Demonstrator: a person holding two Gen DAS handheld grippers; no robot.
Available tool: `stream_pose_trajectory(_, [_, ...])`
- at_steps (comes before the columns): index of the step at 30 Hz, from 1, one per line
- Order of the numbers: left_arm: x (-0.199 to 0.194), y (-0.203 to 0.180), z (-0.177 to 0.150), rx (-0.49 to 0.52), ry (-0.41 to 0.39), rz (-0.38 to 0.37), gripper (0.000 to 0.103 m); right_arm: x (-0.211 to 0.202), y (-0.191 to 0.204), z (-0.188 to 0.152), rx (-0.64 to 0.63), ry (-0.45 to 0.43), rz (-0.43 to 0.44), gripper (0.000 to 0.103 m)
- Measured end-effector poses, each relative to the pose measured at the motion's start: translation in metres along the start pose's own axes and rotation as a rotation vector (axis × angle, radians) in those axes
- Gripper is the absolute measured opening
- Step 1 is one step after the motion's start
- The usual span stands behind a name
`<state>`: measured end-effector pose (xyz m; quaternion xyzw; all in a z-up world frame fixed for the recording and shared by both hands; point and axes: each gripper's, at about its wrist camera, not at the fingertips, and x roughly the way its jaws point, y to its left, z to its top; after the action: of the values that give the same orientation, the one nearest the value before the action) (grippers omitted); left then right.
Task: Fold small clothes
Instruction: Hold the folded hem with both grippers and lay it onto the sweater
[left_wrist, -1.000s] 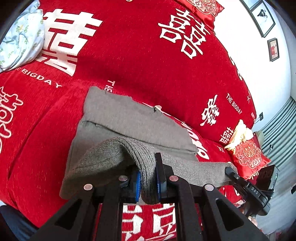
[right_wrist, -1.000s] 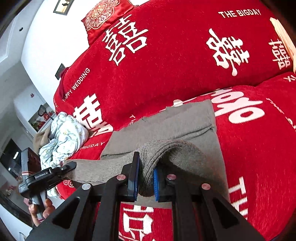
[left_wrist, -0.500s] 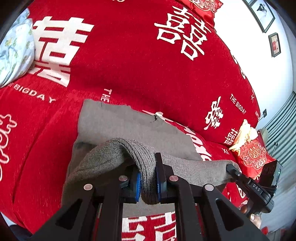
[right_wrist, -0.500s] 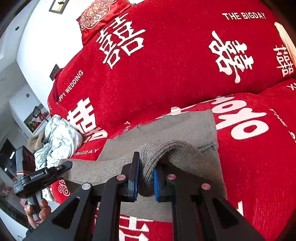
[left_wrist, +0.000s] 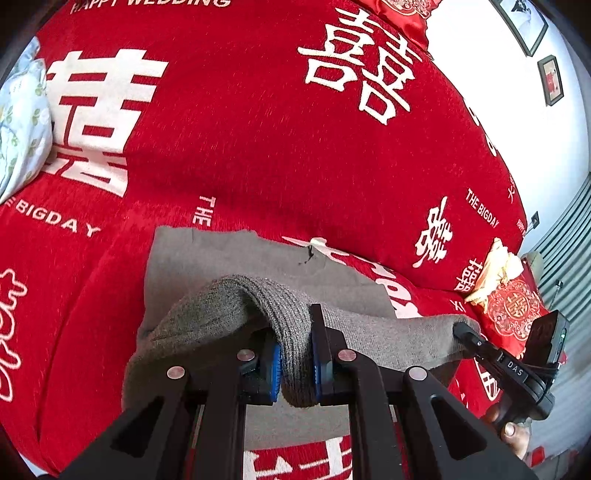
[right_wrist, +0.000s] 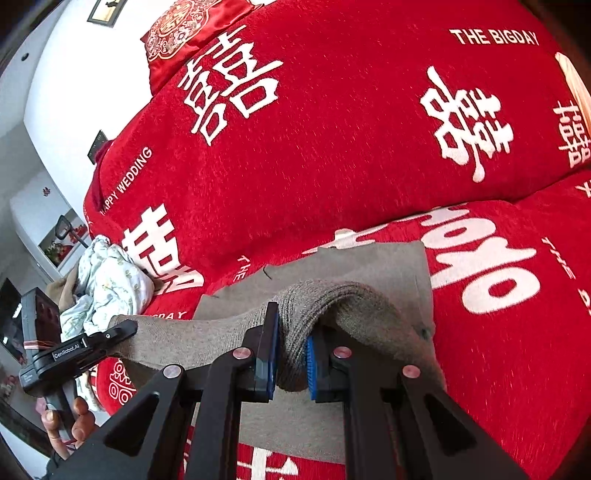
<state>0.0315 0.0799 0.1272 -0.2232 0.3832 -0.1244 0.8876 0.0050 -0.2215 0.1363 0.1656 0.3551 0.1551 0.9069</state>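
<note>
A grey knit garment (left_wrist: 236, 258) lies on a red sofa cover with white lettering. Its far part rests flat on the seat. My left gripper (left_wrist: 295, 363) is shut on the garment's ribbed near edge and holds it raised. My right gripper (right_wrist: 290, 363) is shut on the same edge (right_wrist: 317, 295) further right. The edge hangs stretched between both grippers over the flat part. The right gripper also shows in the left wrist view (left_wrist: 506, 365), and the left gripper shows in the right wrist view (right_wrist: 77, 350).
A pale floral cloth bundle (right_wrist: 107, 280) lies on the seat at the left. A red embroidered cushion (left_wrist: 513, 310) sits at the right end. The sofa back (left_wrist: 258, 129) rises just behind the garment. Picture frames (left_wrist: 550, 79) hang on the white wall.
Both grippers have carried the raised edge forward toward the sofa back, over the flat part. The grip on the garment is unchanged.
</note>
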Motion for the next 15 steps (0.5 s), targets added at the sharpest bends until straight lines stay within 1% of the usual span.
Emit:
stream_pose_trajectory(7, [0.01, 0.0, 0.018, 0.0, 0.008, 0.013, 0.014, 0.012, 0.003, 0.018, -0.012, 0.006, -0.006, 0.014])
stream_pose_trajectory(15, [0.031, 0.004, 0.03, -0.004, 0.033, 0.025, 0.014, 0.033, -0.003, 0.03, -0.011, 0.032, -0.026, 0.014])
